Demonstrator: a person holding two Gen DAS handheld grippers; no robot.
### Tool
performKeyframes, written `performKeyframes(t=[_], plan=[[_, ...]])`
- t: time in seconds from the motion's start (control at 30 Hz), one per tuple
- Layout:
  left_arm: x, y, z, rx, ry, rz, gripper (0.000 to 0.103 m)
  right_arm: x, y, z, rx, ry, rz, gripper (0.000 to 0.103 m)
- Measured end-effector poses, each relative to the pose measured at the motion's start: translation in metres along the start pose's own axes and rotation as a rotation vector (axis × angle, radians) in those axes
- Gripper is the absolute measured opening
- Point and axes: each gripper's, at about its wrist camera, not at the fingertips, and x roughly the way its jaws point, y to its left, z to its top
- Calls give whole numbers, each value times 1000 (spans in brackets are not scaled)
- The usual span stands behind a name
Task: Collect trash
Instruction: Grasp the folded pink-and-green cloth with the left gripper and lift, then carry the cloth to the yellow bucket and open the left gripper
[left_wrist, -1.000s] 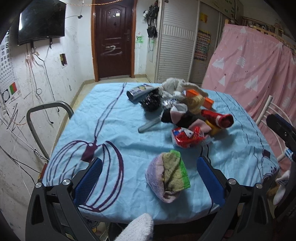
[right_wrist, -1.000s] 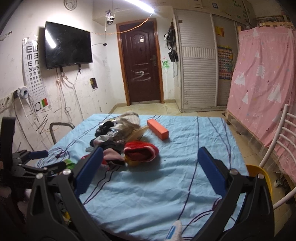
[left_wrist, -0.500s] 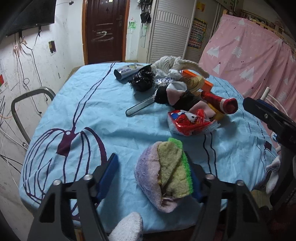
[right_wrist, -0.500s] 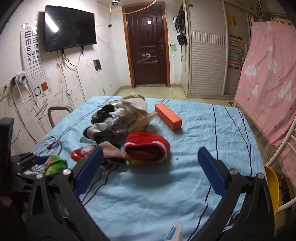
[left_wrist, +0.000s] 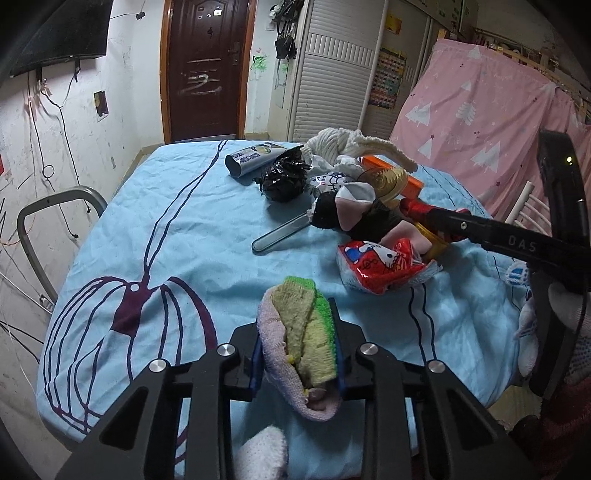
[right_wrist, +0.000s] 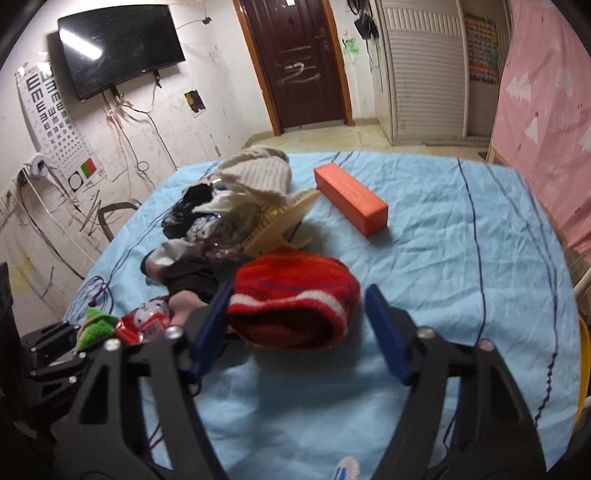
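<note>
Both wrist views look low across the table, sharing its clutter.

A blue-clothed table carries an orange box (beside heaped clothing).

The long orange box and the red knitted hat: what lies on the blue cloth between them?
In the right wrist view, only bare blue cloth lies between the long orange box and the red knitted hat; the tan comb-like piece sits just left.
</note>
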Motion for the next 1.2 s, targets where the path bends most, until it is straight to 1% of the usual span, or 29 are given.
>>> performKeyframes(t=[0.03,0.1,0.2,0.27,0.53,0.67,0.73,0.87,1.0,1.2], plan=[[1,1,1,-1,0,1,19,1,-1,0,5,8,14,54],[2,1,3,-5,2,2,19,2,-1,1,7,7,19,41],[-1,0,6,-2,-11,6,19,-5,-3,0,17,-39,-3,32],[-5,-2,8,3,-23,9,19,-11,-7,2,23,-65,-9,30],[-23,-18,25,35,-85,18,19,-49,-30,4,62,-175,-27,29],[-31,-36,40,62,-123,-10,19,-70,-50,2,97,-218,-44,29],[-32,-44,45,69,-129,-29,19,-80,-62,0,115,-239,-55,29],[-28,-69,58,86,-135,-85,19,-103,-87,-8,150,-292,-100,29],[-21,-98,65,122,-132,-119,19,-127,-121,-15,201,-338,-151,29],[-14,-154,75,208,-138,-171,19,-151,-167,-31,267,-362,-222,29]])
